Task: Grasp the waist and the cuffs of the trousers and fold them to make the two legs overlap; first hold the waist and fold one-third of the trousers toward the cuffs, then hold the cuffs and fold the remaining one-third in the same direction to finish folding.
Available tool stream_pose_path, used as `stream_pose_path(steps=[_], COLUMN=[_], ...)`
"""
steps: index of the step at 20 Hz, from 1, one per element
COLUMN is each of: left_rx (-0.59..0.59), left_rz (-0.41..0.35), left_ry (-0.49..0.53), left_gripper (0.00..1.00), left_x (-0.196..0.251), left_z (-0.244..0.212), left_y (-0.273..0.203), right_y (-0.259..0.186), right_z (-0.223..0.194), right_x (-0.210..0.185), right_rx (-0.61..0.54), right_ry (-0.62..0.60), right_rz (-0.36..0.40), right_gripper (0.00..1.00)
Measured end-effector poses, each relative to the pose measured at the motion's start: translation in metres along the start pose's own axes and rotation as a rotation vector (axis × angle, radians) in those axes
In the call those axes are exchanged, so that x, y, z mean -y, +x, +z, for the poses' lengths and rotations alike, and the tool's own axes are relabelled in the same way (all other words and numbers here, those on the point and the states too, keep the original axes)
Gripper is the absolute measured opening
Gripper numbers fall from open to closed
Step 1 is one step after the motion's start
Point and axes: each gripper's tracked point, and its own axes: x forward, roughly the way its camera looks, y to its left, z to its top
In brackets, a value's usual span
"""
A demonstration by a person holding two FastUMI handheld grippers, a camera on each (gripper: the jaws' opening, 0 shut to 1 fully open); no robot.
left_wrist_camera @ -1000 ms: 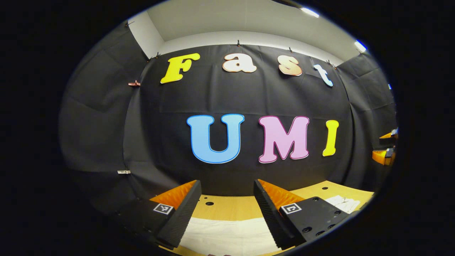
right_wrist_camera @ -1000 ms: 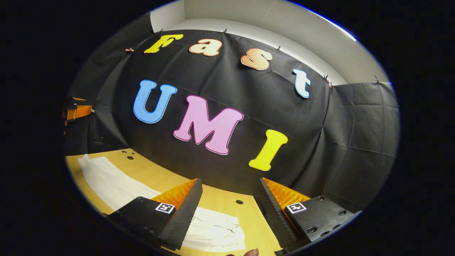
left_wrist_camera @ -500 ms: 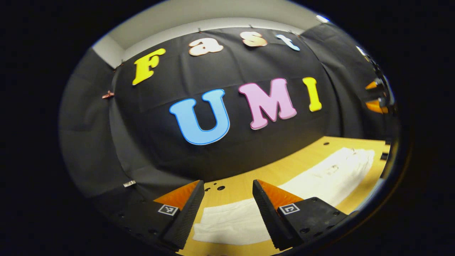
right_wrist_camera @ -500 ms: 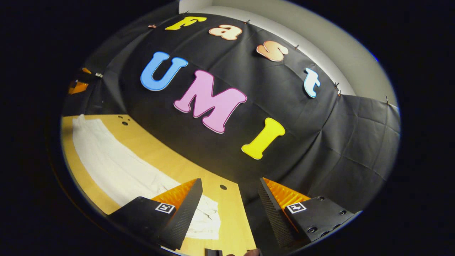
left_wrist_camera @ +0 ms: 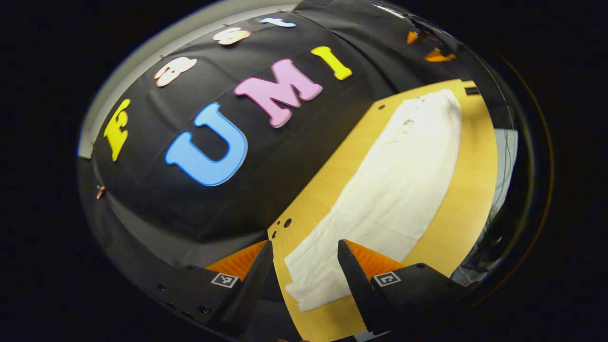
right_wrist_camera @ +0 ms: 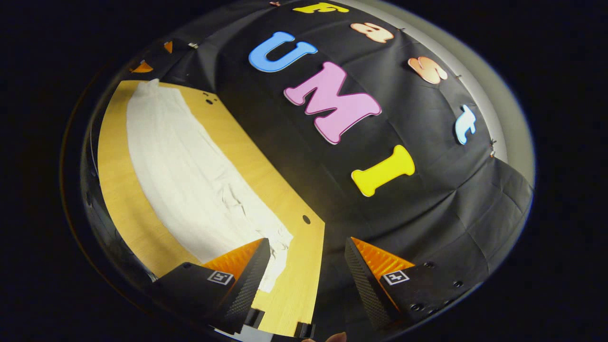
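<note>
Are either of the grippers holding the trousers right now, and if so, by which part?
Nothing is held. The left gripper and right gripper are both open above the white trousers.

In the left gripper view the left claw (left_wrist_camera: 304, 273) is held with its two fingers spread wide apart, nothing between them and nothing touching either pad; it hangs in the air, rolled to one side so the scene beyond it sits at a slant. In the right gripper view the right claw (right_wrist_camera: 308, 270) is likewise parted wide and holds nothing, tilted the other way and raised off the surface below. A fingertip (right_wrist_camera: 336, 337) of the person shows at the bottom edge of that view, behind the right claw.
</note>
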Motion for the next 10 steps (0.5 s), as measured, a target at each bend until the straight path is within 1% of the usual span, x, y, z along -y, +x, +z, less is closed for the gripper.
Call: stream_pose_path(steps=[3,4,7,10], left_rx=[-0.059,-0.080,-0.161,-0.244], left_rz=[-0.109,-0.131,-0.186,-0.231], left_ry=[0.136,0.168,0.219,0.277], left_gripper=[0.88,0.88,0.89,0.89], left_x=[0.039,0.048,0.065,0.076], left_z=[-0.035,-0.047,-0.082,-0.115], left_y=[0.007,0.008,0.016,0.029], right_y=[0.004,0.005,0.009,0.009], right_z=[-0.014,-0.019,-0.036,-0.049], right_x=[-0.016,-0.022,-0.036,-0.044], right_rx=[-0.028,-0.038,-0.068,-0.098], right_ry=[-0.068,-0.088,-0.132,-0.137], right_rz=[0.050,0.064,0.100,0.120], right_gripper=[0.97,0.98,0.97,0.97])
